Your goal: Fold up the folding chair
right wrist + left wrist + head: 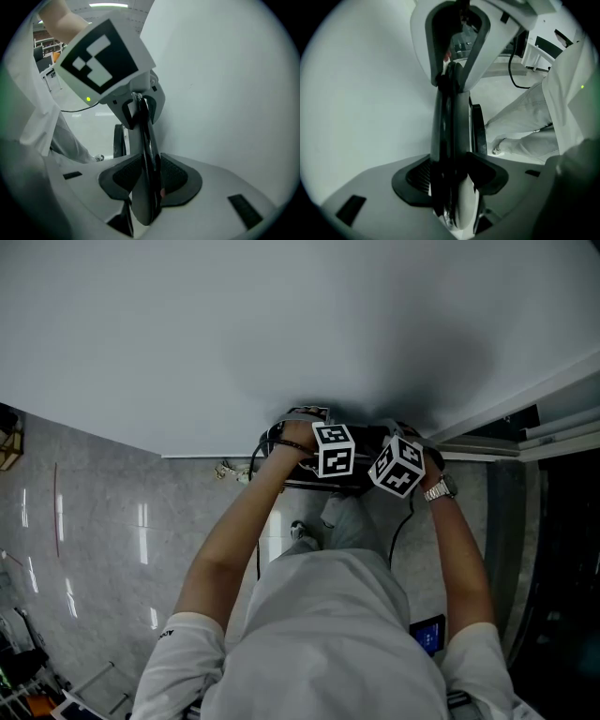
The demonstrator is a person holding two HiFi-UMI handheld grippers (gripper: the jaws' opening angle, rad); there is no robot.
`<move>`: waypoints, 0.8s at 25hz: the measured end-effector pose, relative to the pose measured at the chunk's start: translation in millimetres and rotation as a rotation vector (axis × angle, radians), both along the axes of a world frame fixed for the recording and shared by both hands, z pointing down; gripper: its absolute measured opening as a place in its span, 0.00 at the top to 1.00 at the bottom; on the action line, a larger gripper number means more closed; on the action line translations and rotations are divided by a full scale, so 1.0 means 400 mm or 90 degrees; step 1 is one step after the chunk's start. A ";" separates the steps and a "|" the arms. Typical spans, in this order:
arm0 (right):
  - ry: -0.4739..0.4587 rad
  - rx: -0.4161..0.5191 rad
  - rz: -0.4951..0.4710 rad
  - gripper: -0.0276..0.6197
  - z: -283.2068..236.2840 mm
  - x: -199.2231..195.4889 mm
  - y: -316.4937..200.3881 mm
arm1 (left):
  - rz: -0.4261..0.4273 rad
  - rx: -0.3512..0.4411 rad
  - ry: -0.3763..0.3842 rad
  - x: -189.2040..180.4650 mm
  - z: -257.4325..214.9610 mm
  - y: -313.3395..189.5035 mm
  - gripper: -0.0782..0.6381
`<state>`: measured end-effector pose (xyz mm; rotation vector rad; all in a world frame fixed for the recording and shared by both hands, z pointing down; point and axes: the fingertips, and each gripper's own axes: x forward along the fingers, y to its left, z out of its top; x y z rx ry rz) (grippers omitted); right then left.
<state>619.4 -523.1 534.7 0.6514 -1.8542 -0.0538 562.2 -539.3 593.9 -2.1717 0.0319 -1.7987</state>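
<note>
Folding chair (328,486) is folded flat, a thin dark slab held upright right against the pale wall (281,334), its lower end over the glossy grey floor (112,521). The person in the white shirt (328,634) leans over it with both arms stretched forward, one tool on each side of its top edge, and the two marker cubes (334,449) (397,465) sit close together. A watch (441,489) shows on the right wrist. From the right gripper (149,177) view, the chair's black edge (147,154) runs straight up between the two ribbed pads. They are closed onto it from both sides, clamping the chair. The other tool's cube (101,51) shows further along the same edge. From the left gripper (452,180) view, the stacked layers of the chair (447,131), black panel and grey tube, also stand between the jaws. Here the jaws sit wider: they straddle the edge with the pads beside it and do not look pressed in, so this side seems slack rather than gripping. Beyond the chair in that view are the person's light trousers (525,122) and a shoe (499,151) on the floor.
</note>
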 end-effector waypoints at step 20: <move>0.006 0.083 0.168 0.77 0.023 0.058 -0.138 | -0.246 -0.033 0.218 -0.071 -0.096 0.078 0.61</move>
